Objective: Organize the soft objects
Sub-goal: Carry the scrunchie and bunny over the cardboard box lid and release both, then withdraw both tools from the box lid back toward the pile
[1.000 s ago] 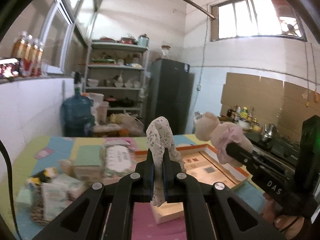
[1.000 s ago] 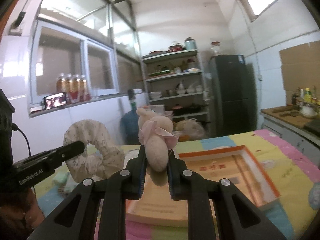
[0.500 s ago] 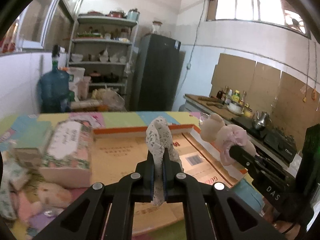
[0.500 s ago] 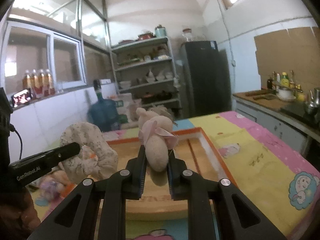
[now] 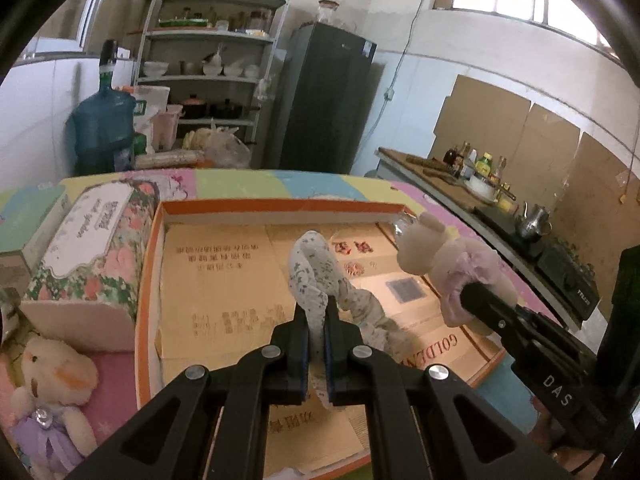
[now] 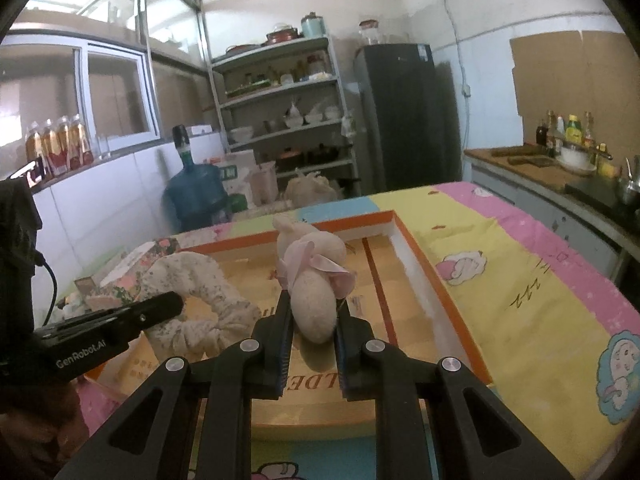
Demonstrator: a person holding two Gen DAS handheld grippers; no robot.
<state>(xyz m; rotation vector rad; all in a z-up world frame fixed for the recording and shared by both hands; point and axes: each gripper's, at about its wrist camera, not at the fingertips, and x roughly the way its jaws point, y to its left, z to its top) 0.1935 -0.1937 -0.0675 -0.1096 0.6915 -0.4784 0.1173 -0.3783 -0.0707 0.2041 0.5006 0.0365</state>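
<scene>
Left gripper (image 5: 316,312) clamps a floral scrunchie (image 5: 320,276); right gripper (image 6: 312,308) clamps a plush bunny (image 6: 312,280), both held above the orange-rimmed box (image 6: 452,304).

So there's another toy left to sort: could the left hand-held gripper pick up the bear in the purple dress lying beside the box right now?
Probably not: the left hand-held gripper is shut on a scrunchie, which must go first. The bear itself lies uncovered.

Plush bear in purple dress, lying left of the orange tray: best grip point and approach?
Grip the plush bear across its torso, at the purple dress, coming from above. It appears to lie face-up on the mat; the torso looks narrower than the head, so the jaws should span it. The floral tissue box crowds its far side, so a side approach looks tight.
</scene>
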